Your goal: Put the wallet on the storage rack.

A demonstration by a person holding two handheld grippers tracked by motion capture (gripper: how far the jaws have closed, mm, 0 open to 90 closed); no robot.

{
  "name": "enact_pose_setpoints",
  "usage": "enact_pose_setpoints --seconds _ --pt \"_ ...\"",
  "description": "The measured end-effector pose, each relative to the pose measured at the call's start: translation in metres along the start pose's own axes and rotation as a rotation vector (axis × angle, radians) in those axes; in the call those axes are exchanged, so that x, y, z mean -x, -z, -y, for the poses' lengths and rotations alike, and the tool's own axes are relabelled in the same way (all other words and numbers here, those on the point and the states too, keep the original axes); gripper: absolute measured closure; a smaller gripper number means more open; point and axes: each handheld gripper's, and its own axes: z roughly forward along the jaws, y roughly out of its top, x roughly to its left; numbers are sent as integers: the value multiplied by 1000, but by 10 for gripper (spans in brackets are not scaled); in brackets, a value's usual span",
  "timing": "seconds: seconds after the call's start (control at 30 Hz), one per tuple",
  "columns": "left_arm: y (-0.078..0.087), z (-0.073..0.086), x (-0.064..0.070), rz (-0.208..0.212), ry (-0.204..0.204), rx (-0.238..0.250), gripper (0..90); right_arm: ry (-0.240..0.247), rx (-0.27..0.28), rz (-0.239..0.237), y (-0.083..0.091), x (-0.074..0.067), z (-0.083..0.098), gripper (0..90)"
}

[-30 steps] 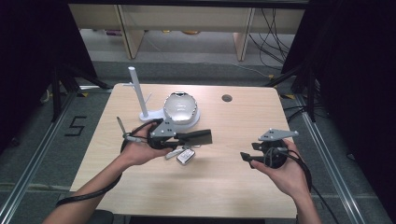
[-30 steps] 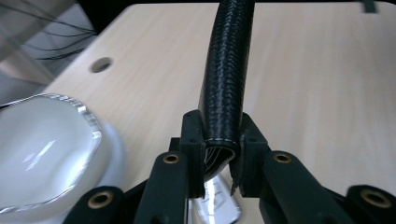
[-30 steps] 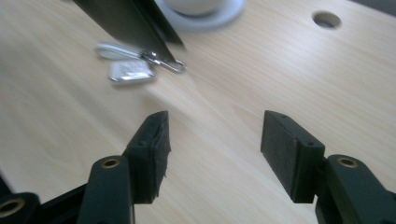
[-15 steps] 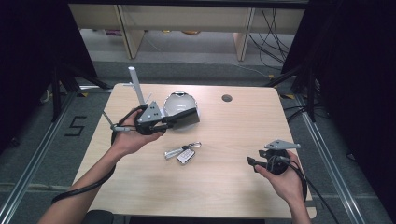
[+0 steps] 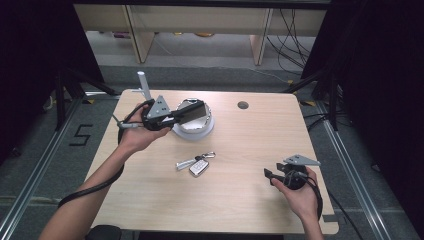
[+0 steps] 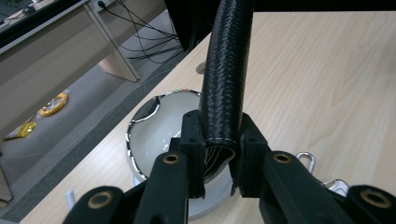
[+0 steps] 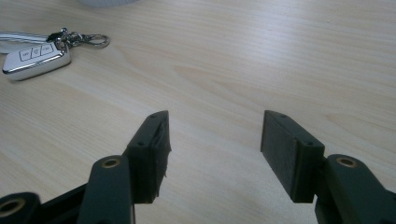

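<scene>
- Left gripper view: the left tongs [image 6: 219, 161] are clamped on one end of a black woven case [image 6: 226, 70], flat and carbon-patterned, whose length runs up and away from the jaws.
- Below the case sits a white bowl [image 6: 154, 135] with a dark trimmed rim, resting on the desk [image 6: 327, 93].
- High view: the left tongs [image 5: 176, 116] hold the case [image 5: 191, 111] above the white bowl [image 5: 200, 131] at the far left part of the desk [image 5: 250, 200]; the case hangs roughly level over the bowl's opening.
- High view: the right tongs [image 5: 268, 174] sit low near the desk's front right edge, well apart from the bowl.
- Right gripper view: the right tongs [image 7: 212, 140] stand wide apart with nothing between the pads, just bare wood.
- That view also shows a car key fob [image 7: 35, 58] with a ring and clip, buttons facing up; in the high view the key fob [image 5: 198, 167] lies mid-desk, between the two hands.
</scene>
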Motion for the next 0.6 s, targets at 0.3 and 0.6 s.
enact_pose_setpoints --seconds 0.3,0.6 --pt "-12 0 -14 -18 -4 -12 764 -13 20 2 4 3 -1 436" --pt "-31 10 -18 5 20 -46 763 -37 -5 22 7 1 -1 436"
